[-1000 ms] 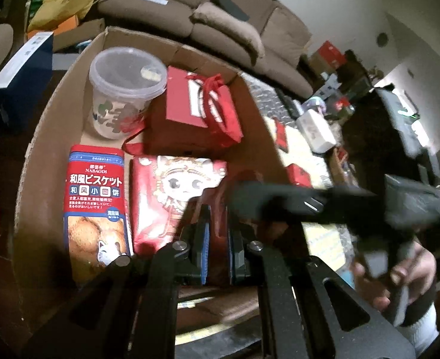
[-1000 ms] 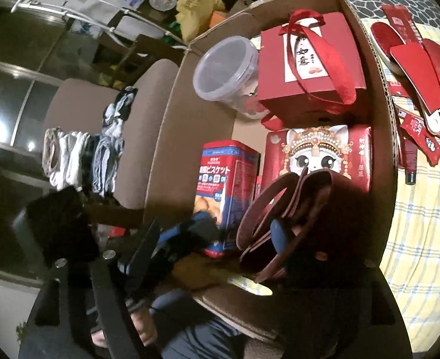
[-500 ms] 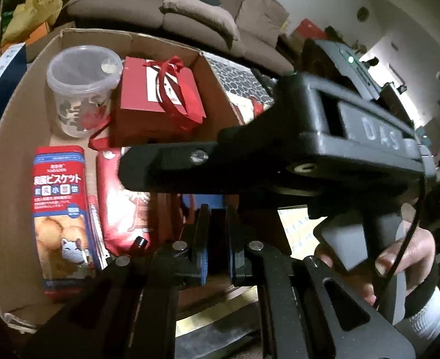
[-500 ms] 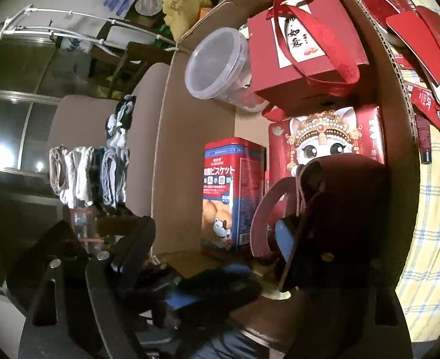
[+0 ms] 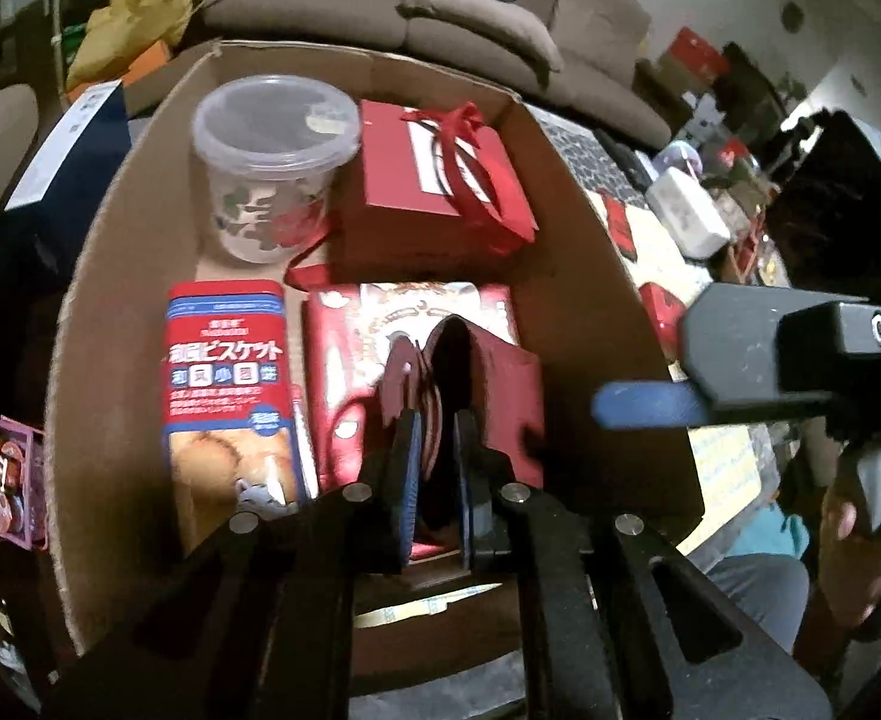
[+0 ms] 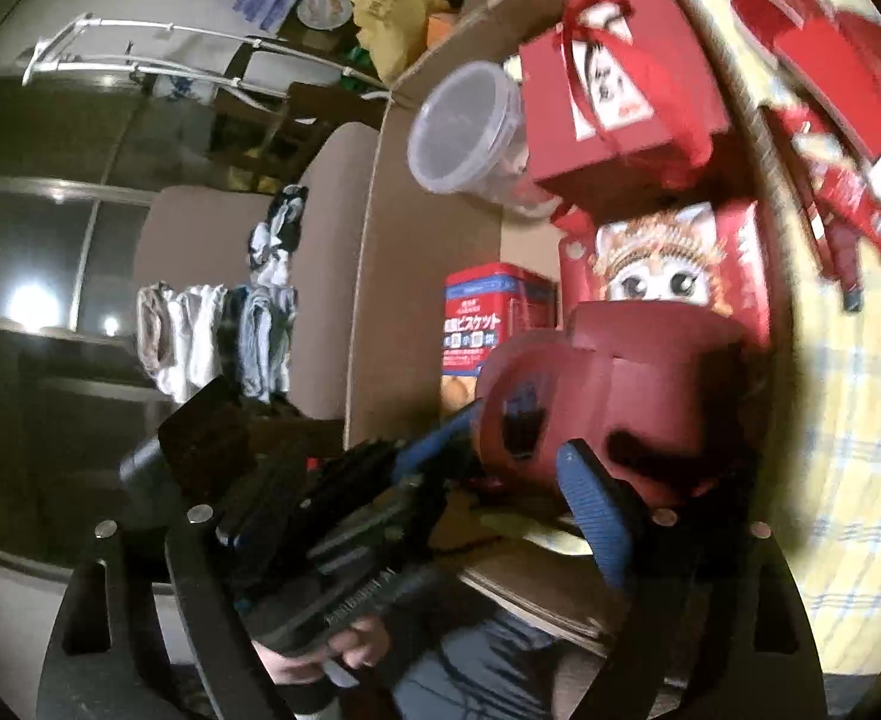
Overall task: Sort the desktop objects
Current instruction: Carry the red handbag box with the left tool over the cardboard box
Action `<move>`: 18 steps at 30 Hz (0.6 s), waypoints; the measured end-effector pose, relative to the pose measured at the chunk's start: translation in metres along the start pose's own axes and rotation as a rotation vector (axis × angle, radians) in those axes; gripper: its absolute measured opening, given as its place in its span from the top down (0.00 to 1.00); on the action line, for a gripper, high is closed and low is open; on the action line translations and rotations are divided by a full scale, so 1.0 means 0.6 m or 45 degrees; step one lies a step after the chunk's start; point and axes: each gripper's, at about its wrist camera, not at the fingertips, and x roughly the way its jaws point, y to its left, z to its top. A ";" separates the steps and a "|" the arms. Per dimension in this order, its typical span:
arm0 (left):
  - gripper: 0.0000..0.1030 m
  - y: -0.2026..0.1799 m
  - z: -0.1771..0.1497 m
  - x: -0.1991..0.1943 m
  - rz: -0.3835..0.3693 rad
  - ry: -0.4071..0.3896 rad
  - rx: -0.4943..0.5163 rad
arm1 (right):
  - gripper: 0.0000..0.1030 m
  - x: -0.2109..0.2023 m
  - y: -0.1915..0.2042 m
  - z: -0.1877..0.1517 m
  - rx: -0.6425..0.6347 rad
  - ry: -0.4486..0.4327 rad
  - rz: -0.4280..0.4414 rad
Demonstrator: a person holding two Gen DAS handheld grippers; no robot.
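Red folded box [image 5: 488,384]: a dark red cardboard piece, partly folded open, standing in the near part of your cardboard carton [image 5: 110,312]. Your left gripper [image 5: 437,468] has its blue-padded fingers [image 5: 407,480] drawn close together on the box's near edge, which sits between them. In the right wrist view the same box [image 6: 620,396] fills the centre, blurred.

Right gripper [image 6: 500,450]: jaws spread wide, nothing between them that you can make out; one blue finger [image 6: 596,504] lies just beside the box at 6 o'clock. From the left wrist view this gripper [image 5: 644,408] shows at 3 o'clock, outside the carton wall.

Carton contents, left wrist view:
- Biscuit tin [image 5: 227,396], red and blue, at 9 o'clock of the box, just beside it.
- Cartoon-face packet [image 5: 350,360], red, lying flat under and behind the box.
- Clear plastic tub [image 5: 272,162], lidded, at 11 o'clock, far corner.
- Red gift box [image 5: 434,198] with ribbon handle, at 12 o'clock, just beside the tub.

Outside the carton: brown sofa [image 5: 440,6] beyond the far wall; red packets [image 6: 830,138] on the yellow checked cloth [image 6: 848,480], at 2 o'clock in the right wrist view.
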 end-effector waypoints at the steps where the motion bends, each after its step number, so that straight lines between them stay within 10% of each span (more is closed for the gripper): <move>1: 0.91 0.003 -0.001 -0.004 -0.002 -0.003 -0.007 | 0.13 -0.005 0.002 0.001 -0.019 -0.012 -0.021; 18: 0.83 0.054 0.000 -0.096 -0.082 -0.136 -0.148 | 0.22 0.033 0.013 0.052 -0.213 -0.034 -0.315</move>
